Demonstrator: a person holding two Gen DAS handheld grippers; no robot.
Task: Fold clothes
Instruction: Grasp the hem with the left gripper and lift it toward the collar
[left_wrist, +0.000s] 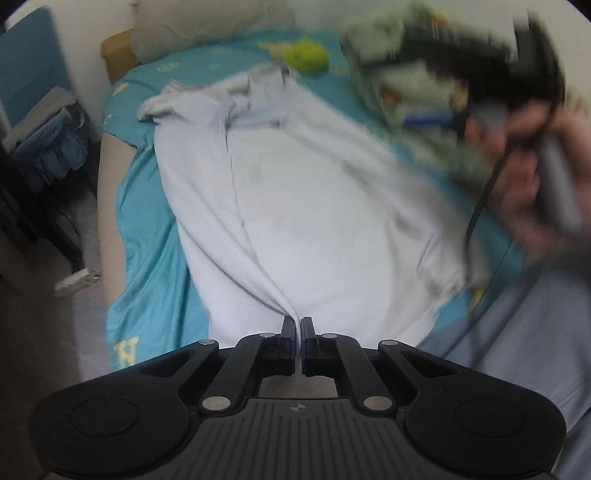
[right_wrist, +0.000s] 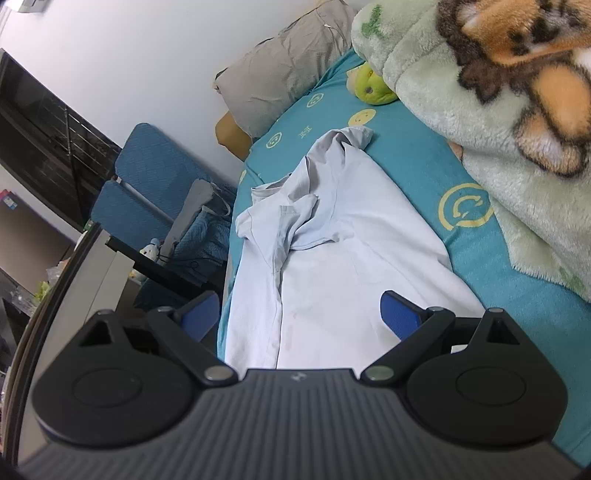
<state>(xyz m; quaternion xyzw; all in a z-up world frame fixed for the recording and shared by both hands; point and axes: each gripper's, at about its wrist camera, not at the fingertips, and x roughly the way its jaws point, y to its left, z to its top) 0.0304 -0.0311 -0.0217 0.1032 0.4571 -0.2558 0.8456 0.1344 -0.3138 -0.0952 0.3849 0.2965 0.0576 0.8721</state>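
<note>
A pale blue shirt lies spread on a teal bed sheet, collar end far from me. My left gripper is shut on the shirt's near hem, and the cloth bunches into a fold between the fingers. The right gripper shows blurred at the upper right of the left wrist view, held by a hand. In the right wrist view the right gripper is open with blue pads, empty, above the shirt; one side is folded over toward the middle.
A green fleece blanket with a tiger print is piled along the right of the bed. A grey pillow and a green plush toy lie at the head. A blue chair with clothes stands beside the bed.
</note>
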